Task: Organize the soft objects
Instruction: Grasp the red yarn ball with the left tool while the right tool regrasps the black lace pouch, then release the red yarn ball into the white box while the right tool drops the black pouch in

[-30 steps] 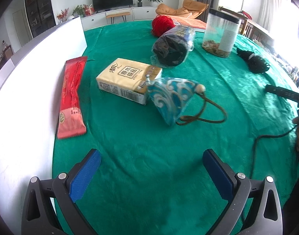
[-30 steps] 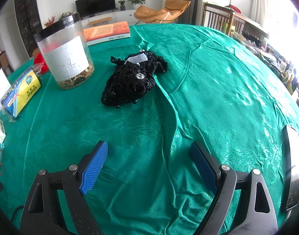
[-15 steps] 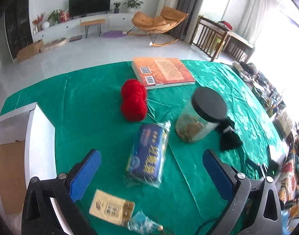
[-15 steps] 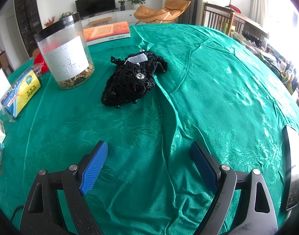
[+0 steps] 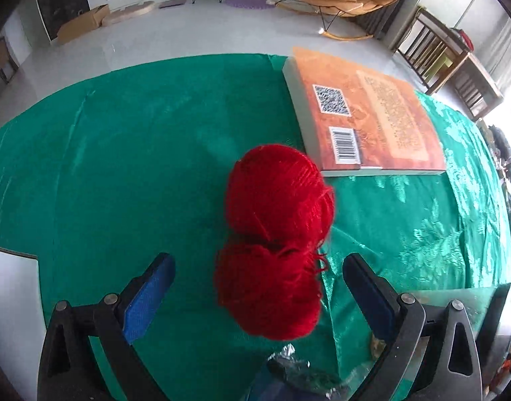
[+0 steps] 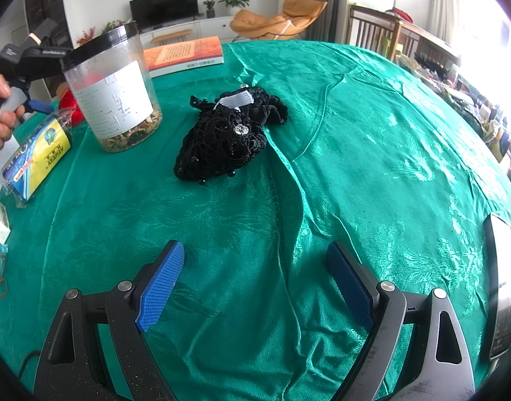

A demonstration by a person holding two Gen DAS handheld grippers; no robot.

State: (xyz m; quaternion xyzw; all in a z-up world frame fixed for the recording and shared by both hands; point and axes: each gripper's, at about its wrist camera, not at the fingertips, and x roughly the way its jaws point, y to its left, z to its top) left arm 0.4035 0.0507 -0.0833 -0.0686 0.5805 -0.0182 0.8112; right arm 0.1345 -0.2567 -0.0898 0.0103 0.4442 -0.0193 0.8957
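Note:
Two red yarn balls (image 5: pixel 275 234) lie together on the green tablecloth (image 5: pixel 138 167). My left gripper (image 5: pixel 258 287) is open, its blue pads either side of the nearer ball, not touching it. In the right wrist view the left gripper (image 6: pixel 38 105) hovers at the far left over the yarn (image 6: pixel 70 103). A black lace pouch (image 6: pixel 222 140) lies mid-table. My right gripper (image 6: pixel 255 284) is open and empty, well short of the pouch.
An orange book (image 5: pixel 365 117) lies beyond the yarn. A clear jar (image 6: pixel 113 87) with a black lid and a blue-yellow wrapped pack (image 6: pixel 38 160) stand left of the pouch. A white box edge (image 5: pixel 8 284) is at left. A phone (image 6: pixel 501 284) lies at right.
My left gripper has swung away from the tissue pack and blue pouch, gone forward over the table, and dropped down around the red yarn. The right gripper has stayed still.

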